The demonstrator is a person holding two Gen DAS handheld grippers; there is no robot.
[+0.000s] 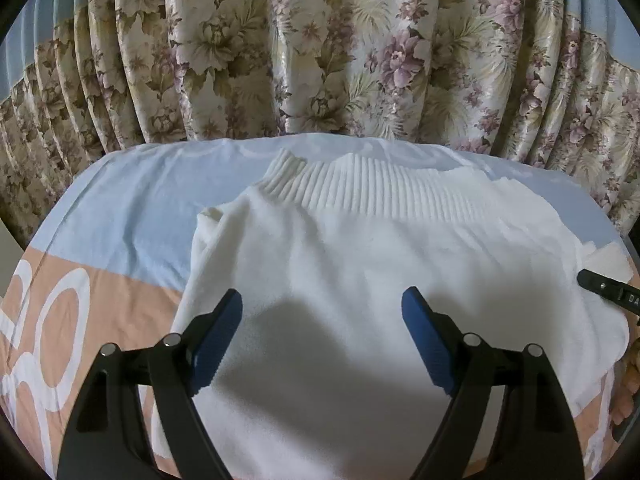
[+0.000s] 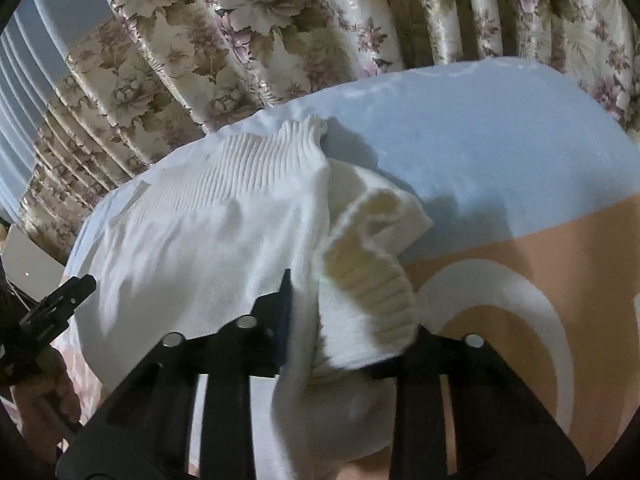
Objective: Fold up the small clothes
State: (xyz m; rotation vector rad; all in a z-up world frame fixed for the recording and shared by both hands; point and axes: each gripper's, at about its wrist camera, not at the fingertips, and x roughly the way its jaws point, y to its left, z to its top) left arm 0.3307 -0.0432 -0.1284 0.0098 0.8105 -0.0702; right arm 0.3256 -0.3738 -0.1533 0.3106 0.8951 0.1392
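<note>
A white knit sweater [image 1: 360,264] lies spread on the bed, its ribbed hem [image 1: 360,192] at the far side. My left gripper [image 1: 322,320] is open and empty just above the sweater's middle. My right gripper [image 2: 344,320] is shut on the sweater's ribbed sleeve cuff [image 2: 372,288] and holds it lifted over the sweater body [image 2: 200,240]. The right gripper's tip shows at the right edge of the left wrist view [image 1: 608,286]. The left gripper shows at the left edge of the right wrist view [image 2: 48,312].
The bed sheet [image 1: 132,208] is light blue at the far end and peach with white rings nearer me [image 2: 520,280]. A flowered curtain [image 1: 320,48] hangs right behind the bed's far edge.
</note>
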